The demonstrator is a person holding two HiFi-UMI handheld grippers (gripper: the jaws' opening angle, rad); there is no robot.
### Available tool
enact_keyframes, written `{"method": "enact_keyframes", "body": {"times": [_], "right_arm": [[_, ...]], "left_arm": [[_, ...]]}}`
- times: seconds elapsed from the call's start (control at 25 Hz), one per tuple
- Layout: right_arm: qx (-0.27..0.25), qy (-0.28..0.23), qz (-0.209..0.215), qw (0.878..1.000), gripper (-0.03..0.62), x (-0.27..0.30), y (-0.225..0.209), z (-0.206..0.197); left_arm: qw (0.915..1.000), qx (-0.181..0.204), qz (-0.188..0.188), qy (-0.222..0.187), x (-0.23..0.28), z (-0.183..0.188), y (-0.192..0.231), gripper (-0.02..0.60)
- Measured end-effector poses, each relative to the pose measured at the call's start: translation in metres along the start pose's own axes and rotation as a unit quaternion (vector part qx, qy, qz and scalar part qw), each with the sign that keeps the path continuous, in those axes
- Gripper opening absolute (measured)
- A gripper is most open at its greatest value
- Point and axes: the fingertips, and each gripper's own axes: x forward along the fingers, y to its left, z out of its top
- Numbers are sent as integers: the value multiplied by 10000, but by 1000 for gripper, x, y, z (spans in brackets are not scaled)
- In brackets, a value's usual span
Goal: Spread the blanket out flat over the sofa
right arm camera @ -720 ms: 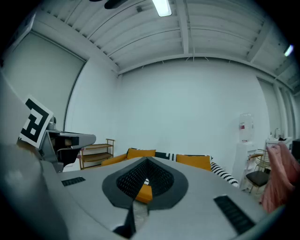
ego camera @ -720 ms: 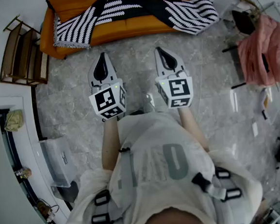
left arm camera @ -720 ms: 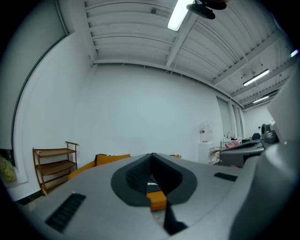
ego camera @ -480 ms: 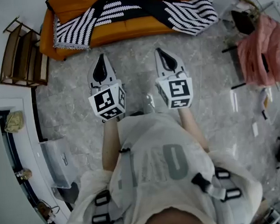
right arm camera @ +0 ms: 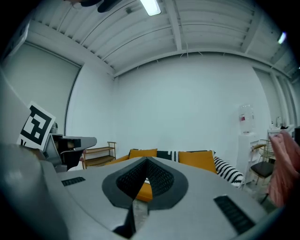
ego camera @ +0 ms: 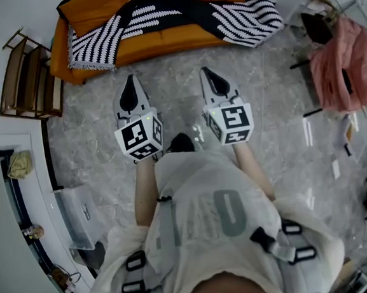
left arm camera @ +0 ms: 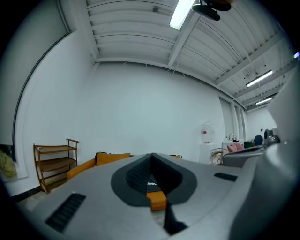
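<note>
An orange sofa (ego camera: 162,44) stands against the far wall, and a black-and-white striped blanket (ego camera: 178,14) lies draped across its seat, bunched in the middle with ends hanging over the front at left and right. My left gripper (ego camera: 129,83) and right gripper (ego camera: 208,74) are held side by side over the marble floor, short of the sofa, both shut and empty. In the right gripper view the sofa (right arm camera: 197,161) and the striped blanket (right arm camera: 229,171) show beyond the closed jaws. In the left gripper view only the sofa's orange cushions (left arm camera: 112,158) peek over the jaws.
A wooden shelf rack (ego camera: 27,76) stands left of the sofa. A clothes stand with pink fabric (ego camera: 339,65) is at the right, with a dark chair (ego camera: 318,27) behind it. A clear plastic bin (ego camera: 74,213) sits by the left wall. A water dispenser (right arm camera: 244,136) stands right of the sofa.
The person has stepped slightly forward; the sofa sits a little higher and left in the head view, and a dark shoe now shows between the grippers. Both grippers stay shut.
</note>
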Motion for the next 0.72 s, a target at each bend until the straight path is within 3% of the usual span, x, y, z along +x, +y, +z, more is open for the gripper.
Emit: {"method": "enact_keyframes", "body": {"times": [0.28,0.72], "right_arm": [[-61,191,89,9998,6,6,-4,-16],[-217,212,30,9995,6,62,-19,-11]], "left_arm": [[9994,-298,175,65,1,-10,10,6],[9996,-290,56,-50,63,-3,27,6]]}}
